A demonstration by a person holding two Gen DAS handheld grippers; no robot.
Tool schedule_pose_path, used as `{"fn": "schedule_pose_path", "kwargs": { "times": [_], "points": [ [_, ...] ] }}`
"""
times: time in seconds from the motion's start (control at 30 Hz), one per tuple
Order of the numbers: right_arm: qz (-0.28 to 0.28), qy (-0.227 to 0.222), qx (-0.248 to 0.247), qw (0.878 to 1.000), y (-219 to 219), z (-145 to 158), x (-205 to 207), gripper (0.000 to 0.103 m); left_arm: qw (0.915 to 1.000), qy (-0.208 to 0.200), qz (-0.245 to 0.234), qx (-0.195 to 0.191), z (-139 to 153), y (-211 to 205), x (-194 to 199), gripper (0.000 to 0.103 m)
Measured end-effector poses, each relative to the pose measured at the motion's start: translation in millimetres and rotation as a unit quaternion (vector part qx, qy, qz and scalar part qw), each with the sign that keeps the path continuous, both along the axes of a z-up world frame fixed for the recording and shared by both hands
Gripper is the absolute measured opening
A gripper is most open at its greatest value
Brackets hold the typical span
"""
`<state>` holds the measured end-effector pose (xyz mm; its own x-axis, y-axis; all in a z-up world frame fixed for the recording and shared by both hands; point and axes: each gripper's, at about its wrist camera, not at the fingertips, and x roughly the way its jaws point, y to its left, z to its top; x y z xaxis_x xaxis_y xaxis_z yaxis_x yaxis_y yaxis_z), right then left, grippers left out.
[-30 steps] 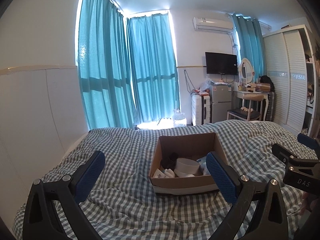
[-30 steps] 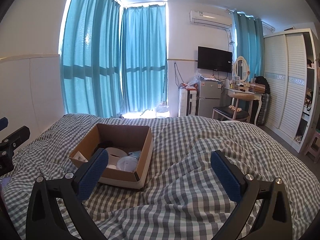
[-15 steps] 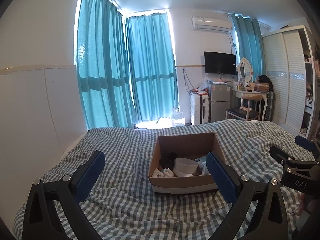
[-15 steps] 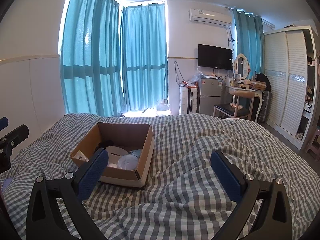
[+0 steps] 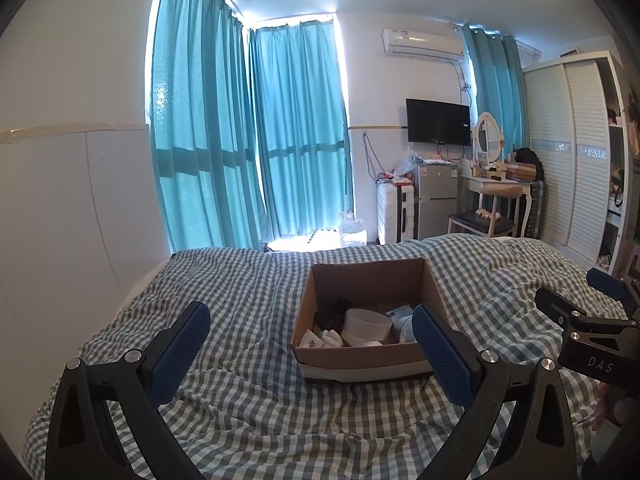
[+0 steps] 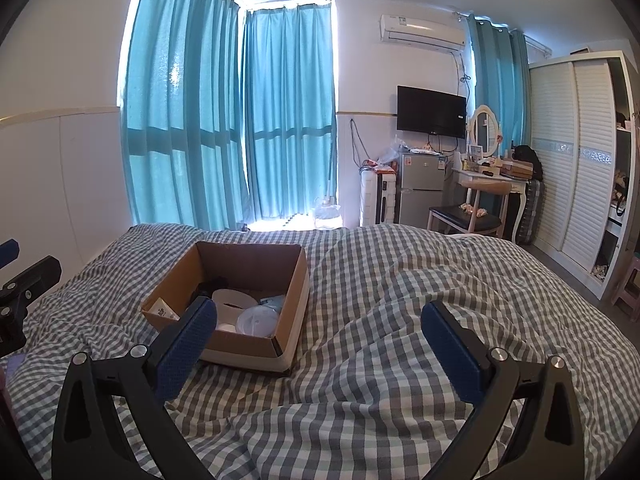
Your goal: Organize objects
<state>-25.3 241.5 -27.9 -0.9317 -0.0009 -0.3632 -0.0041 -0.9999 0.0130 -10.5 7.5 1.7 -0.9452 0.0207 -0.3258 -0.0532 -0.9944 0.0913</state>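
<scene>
An open cardboard box (image 5: 362, 362) sits on a bed with a grey checked duvet (image 5: 240, 304). Inside lie a white round tub (image 5: 367, 322), a black object (image 5: 332, 314), a small white tube (image 5: 314, 339) and a pale blue packet (image 5: 400, 314). My left gripper (image 5: 310, 334) is open and empty, held above the duvet just before the box. My right gripper (image 6: 318, 330) is open and empty, to the right of the box (image 6: 256, 346). The right gripper also shows at the right edge of the left wrist view (image 5: 592, 320).
Teal curtains (image 5: 248, 140) cover the windows beyond the bed. A small fridge (image 5: 436, 200), a white suitcase (image 5: 394, 212), a dressing table with chair (image 5: 492, 200) and a white wardrobe (image 5: 576, 152) stand at the far right. A white wall (image 5: 60, 220) runs along the bed's left side.
Both cameras have shifted slightly; the box sits a little lower and nearer in the left view. Both grippers stay open and empty.
</scene>
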Motion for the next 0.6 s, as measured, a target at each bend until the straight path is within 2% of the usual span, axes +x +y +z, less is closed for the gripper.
{"fn": "schedule_pose_path", "kwargs": {
  "times": [0.6],
  "points": [
    [0.005,-0.001,0.004,1.000,-4.6,-0.7,0.2,0.103,1.0000,-0.004,0.001,0.003,-3.7,-1.4,1.6,0.103]
  ]
}}
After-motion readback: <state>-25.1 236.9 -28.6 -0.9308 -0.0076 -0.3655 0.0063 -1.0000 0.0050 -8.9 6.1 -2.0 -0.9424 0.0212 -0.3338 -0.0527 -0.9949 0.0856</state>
